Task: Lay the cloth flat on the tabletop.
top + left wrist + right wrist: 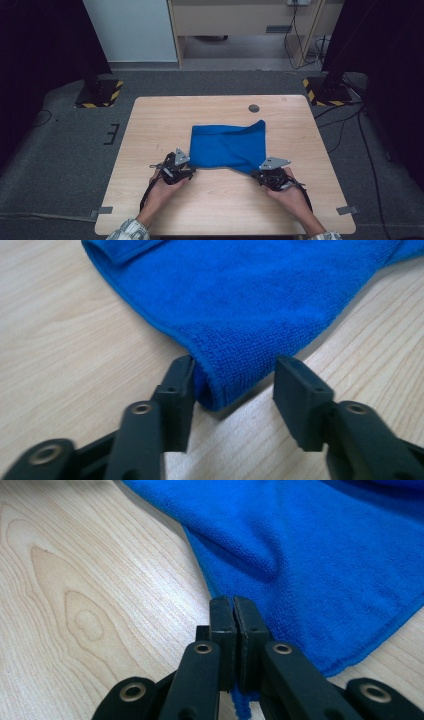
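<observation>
The blue cloth (227,146) lies flat mid-worktop (150,125). Your right gripper (234,605) pinches its near corner. Your left gripper (234,377) straddles the other corner, fingers apart: close fully before lifting.

Your sleeves (131,231) are a pale plaid with light checks, showing at both wrists. Your left gripper (235,382) is matte black, with flat rectangular pads (300,400) on angular arms and brass-ringed rivets at the joints. Your right gripper (234,630) matches it: black bars, round rivets. Each carries a grey three-cornered plate (181,156) dotted with small screws, and a black cable (145,192) trails back beside your hand.
</observation>
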A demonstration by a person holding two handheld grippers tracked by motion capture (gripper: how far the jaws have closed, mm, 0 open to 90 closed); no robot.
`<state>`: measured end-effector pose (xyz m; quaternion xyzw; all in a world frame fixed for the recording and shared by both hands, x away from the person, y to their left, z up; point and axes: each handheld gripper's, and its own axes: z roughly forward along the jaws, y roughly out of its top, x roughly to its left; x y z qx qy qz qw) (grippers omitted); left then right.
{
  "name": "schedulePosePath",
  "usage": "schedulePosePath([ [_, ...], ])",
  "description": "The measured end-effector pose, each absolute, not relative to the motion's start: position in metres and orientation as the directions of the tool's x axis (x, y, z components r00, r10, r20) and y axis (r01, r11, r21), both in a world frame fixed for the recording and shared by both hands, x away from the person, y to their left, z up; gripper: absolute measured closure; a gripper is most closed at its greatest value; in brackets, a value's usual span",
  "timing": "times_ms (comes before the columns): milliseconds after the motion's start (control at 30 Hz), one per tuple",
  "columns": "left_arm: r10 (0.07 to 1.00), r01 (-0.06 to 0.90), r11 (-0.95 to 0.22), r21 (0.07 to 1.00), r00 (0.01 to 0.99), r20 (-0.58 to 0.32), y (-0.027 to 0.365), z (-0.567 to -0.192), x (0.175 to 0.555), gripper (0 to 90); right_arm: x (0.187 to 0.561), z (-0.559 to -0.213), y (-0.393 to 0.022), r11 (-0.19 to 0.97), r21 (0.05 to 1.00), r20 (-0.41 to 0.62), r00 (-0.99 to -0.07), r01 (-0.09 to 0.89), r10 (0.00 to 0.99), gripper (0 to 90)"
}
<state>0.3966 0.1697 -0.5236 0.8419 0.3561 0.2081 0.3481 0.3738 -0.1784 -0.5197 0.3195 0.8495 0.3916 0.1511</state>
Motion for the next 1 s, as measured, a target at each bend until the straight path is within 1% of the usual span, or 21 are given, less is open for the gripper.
schedulePosePath([
  [33,0.741,0.450,-0.512,0.732,0.663,0.111,0.169,-0.523,0.398,55.2,0.374,-0.519,-0.179,0.487,0.763,-0.006,-0.749,0.424,0.662,88.2],
  [67,0.740,0.443,-0.513,0.735,0.662,0.117,0.170,-0.523,0.399,59.4,0.374,-0.519,-0.179,0.486,0.764,-0.004,-0.750,0.425,0.662,88.3],
  [200,0.727,0.433,-0.493,0.755,0.681,0.083,0.171,-0.522,0.404,82.0,0.374,-0.518,-0.181,0.482,0.765,-0.003,-0.745,0.428,0.667,88.5],
  [267,0.717,0.420,-0.492,0.763,0.692,0.081,0.169,-0.518,0.404,88.0,0.374,-0.517,-0.182,0.479,0.768,-0.004,-0.744,0.426,0.668,88.6],
  [367,0.718,0.423,-0.473,0.773,0.693,0.060,0.170,-0.513,0.402,88.4,0.374,-0.514,-0.186,0.470,0.775,-0.002,-0.742,0.422,0.670,88.6],
  [567,0.753,0.461,-0.382,0.801,0.658,-0.020,0.176,-0.503,0.399,88.1,0.371,-0.511,-0.204,0.441,0.782,0.010,-0.717,0.440,0.697,88.7],
  [667,0.756,0.471,-0.372,0.800,0.654,-0.034,0.175,-0.502,0.399,88.0,0.369,-0.509,-0.216,0.423,0.788,0.018,-0.705,0.447,0.709,88.7],
  [733,0.757,0.480,-0.387,0.788,0.652,-0.026,0.171,-0.504,0.400,87.9,0.368,-0.508,-0.220,0.412,0.791,0.029,-0.701,0.452,0.712,88.7],
  [800,0.752,0.482,-0.435,0.760,0.659,0.013,0.167,-0.509,0.401,88.0,0.368,-0.509,-0.219,0.420,0.788,0.029,-0.708,0.451,0.706,88.7],
  [833,0.749,0.490,-0.450,0.747,0.662,0.017,0.167,-0.511,0.402,88.0,0.367,-0.510,-0.218,0.426,0.785,0.028,-0.713,0.450,0.700,88.6],
  [933,0.747,0.515,-0.454,0.727,0.665,-0.004,0.174,-0.514,0.401,88.0,0.363,-0.510,-0.211,0.460,0.775,0.012,-0.736,0.435,0.677,88.6],
  [1000,0.740,0.513,-0.463,0.723,0.673,-0.004,0.178,-0.515,0.397,87.9,0.360,-0.510,-0.209,0.473,0.770,0.006,-0.747,0.427,0.664,88.5],
])
